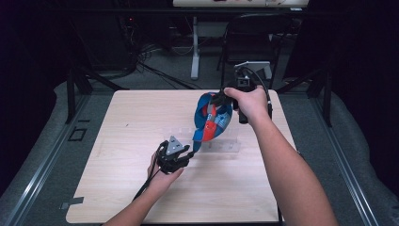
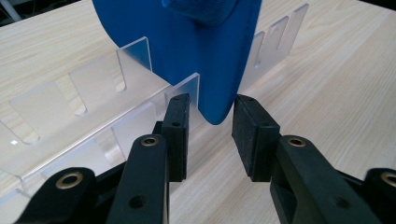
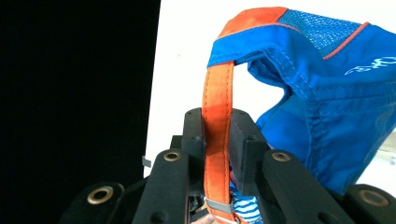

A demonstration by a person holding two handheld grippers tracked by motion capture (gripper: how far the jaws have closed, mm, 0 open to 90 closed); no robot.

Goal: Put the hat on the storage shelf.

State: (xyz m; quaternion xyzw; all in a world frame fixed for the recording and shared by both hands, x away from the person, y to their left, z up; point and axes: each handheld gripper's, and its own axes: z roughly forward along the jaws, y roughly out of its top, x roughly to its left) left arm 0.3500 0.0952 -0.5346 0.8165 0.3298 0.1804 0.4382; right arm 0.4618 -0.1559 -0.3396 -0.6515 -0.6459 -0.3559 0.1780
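Above the clear slotted rack on the table, the blue cap hangs by its orange strap, clamped in the right gripper. Left gripper jaws stand apart around the brim tip, not pressing. White lettering on the cap is too cropped to read, possibly a logo.

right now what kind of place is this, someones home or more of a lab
Most likely a lab or recording room, not a home: a bare wooden table on grey carpet with dark surrounds, tangled cables on the floor behind it, and a folding chair beside a desk leg.
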